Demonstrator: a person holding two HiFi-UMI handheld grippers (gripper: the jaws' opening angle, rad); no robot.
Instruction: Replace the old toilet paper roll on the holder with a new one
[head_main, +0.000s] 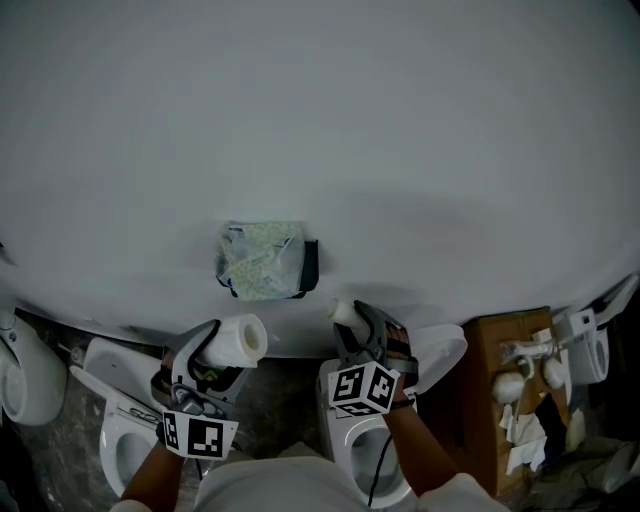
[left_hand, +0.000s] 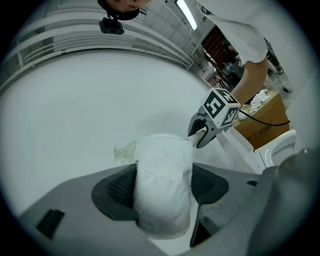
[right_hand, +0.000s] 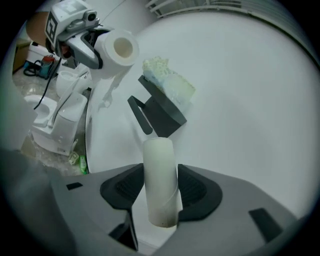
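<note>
White soft paper of the new roll (head_main: 243, 338) is clamped between the jaws of my left gripper (head_main: 215, 350), and its hollow core points far and to the right. My right gripper (head_main: 352, 318) is closed on the bare cardboard tube (right_hand: 160, 185). The dark holder (head_main: 309, 268), with a crumpled greenish packet (head_main: 260, 260) on it, lies farther away, between both grippers. I judge the roll must go far and slightly right.
</note>
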